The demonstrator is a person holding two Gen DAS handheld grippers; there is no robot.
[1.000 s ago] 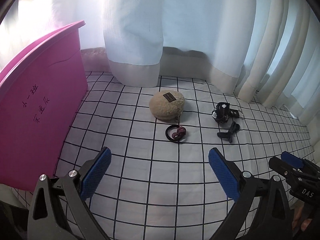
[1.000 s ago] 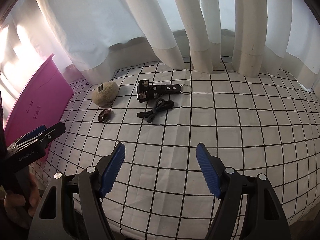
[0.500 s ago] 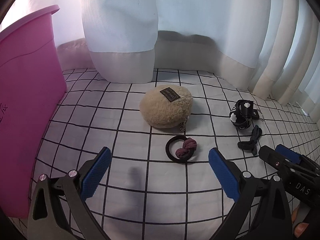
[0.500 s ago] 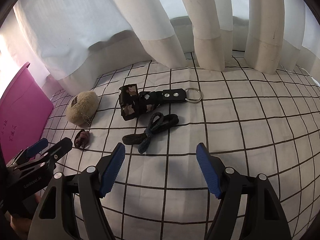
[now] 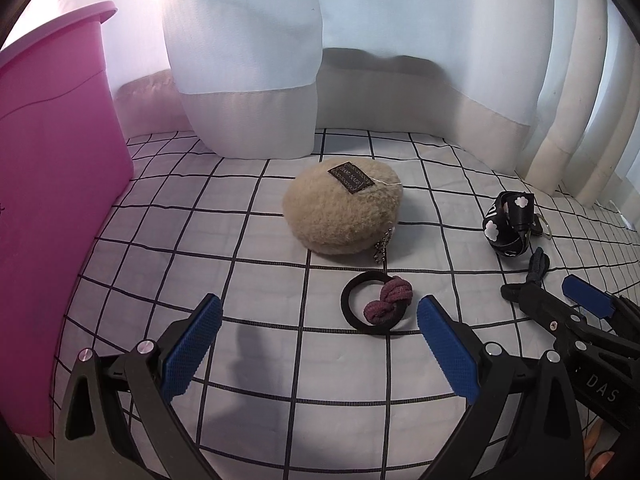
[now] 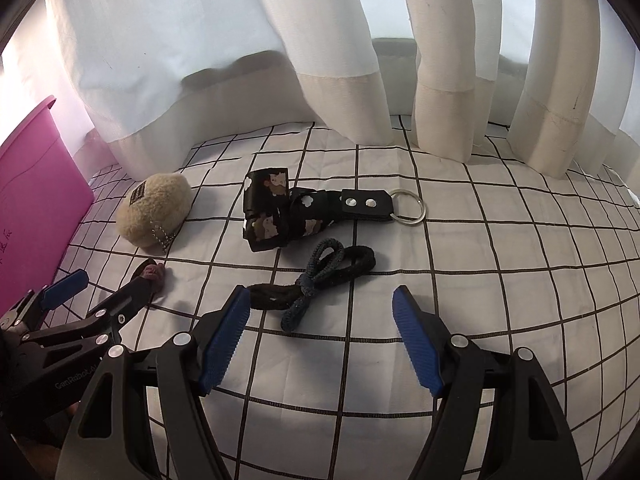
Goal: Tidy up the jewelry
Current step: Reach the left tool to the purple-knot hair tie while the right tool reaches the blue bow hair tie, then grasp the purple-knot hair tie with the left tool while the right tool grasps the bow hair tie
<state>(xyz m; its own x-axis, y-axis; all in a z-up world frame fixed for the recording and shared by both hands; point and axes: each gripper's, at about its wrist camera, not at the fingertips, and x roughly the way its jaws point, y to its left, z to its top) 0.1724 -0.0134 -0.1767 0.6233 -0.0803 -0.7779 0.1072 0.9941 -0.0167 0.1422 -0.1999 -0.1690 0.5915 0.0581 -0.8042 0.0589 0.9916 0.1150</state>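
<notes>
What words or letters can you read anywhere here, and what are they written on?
"DAS": white letters on the right gripper, cut off at the picture's edge.
"GenRobot.AI", as far as it reads: grey letters on the left gripper.
Handwritten characters on the pink bin: partly cut off, not readable.
Brown patch on the fluffy beige pouch: print too small to read.
Nothing else bears text.
</notes>
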